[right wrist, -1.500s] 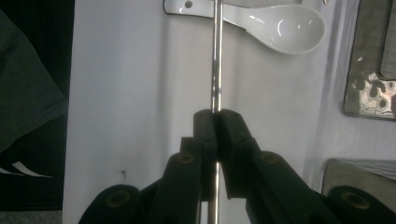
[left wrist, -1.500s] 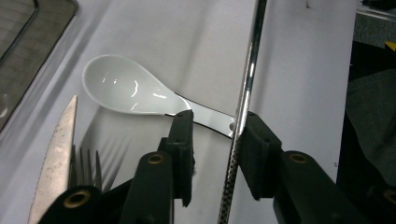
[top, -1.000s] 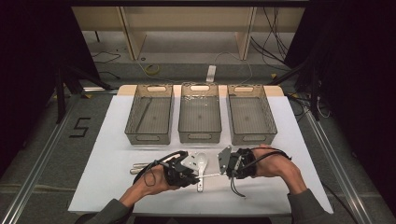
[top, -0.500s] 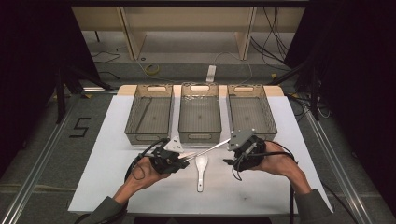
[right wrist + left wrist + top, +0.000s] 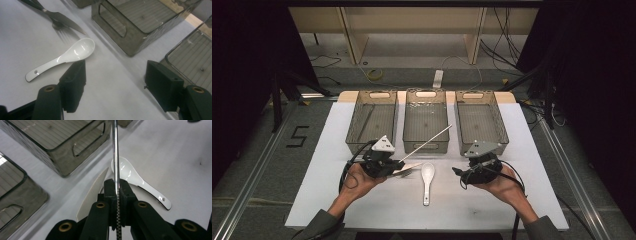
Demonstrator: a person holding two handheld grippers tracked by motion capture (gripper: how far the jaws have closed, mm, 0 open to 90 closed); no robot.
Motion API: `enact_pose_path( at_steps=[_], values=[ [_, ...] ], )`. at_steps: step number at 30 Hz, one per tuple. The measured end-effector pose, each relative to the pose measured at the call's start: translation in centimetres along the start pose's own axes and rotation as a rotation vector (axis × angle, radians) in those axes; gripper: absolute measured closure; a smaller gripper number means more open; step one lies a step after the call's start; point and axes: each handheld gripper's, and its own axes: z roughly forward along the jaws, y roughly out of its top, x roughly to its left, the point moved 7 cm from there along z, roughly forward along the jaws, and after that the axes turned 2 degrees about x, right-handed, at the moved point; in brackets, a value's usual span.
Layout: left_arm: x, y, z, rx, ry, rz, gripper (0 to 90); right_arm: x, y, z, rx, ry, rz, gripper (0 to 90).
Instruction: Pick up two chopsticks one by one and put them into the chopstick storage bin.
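The left gripper (image 5: 116, 195) is clamped on a metal chopstick (image 5: 115, 150), which runs straight out beyond the jaws, tip over the middle bin (image 5: 426, 120). A white plastic knife (image 5: 92, 192) lies under those jaws; the white ceramic spoon (image 5: 135, 178) sits just beside them. The right gripper (image 5: 115, 82) has just been opening – jaws apart, nothing between, spoon ahead to their left. A floor marking reads "5" (image 5: 298, 136).

chopstick (image 5: 115, 150): polished metal | spoon (image 5: 135, 178): glossy white ceramic
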Motion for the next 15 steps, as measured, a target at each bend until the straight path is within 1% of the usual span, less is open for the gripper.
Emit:
enact_pose_path(
  at_steps=[2,4,5,6,7,11,14,15],
  values=[
    [0.7,-0.1,-0.4,-0.006,0.020,-0.017,86.2,0.1,-0.4,0.1,-0.009,-0.005,0.023,33.1],
    [1.5,0.0,-1.0,-0.023,0.037,-0.039,86.3,0.2,-0.7,0.2,-0.011,-0.016,0.033,32.9],
    [1.8,0.0,-1.2,-0.035,0.046,-0.050,86.3,0.2,-0.9,0.2,-0.009,-0.018,0.035,32.5],
    [2.2,0.0,-1.6,-0.041,0.056,-0.057,86.2,0.3,-1.2,0.3,-0.007,-0.016,0.053,32.1],
    [2.6,0.0,-1.8,-0.047,0.065,-0.067,86.2,0.3,-1.2,0.3,-0.007,-0.016,0.053,32.1],
    [4.1,0.0,-2.9,-0.078,0.098,-0.098,86.2,0.7,-1.7,0.3,-0.005,0.017,0.064,31.0],
    [5.3,-0.2,-3.7,-0.087,0.129,-0.122,86.2,1.0,-2.0,0.3,-0.009,0.029,0.080,29.9],
    [5.8,-0.2,-4.0,-0.098,0.138,-0.142,86.2,1.1,-2.0,0.3,-0.013,0.038,0.092,29.4]
  ],
)
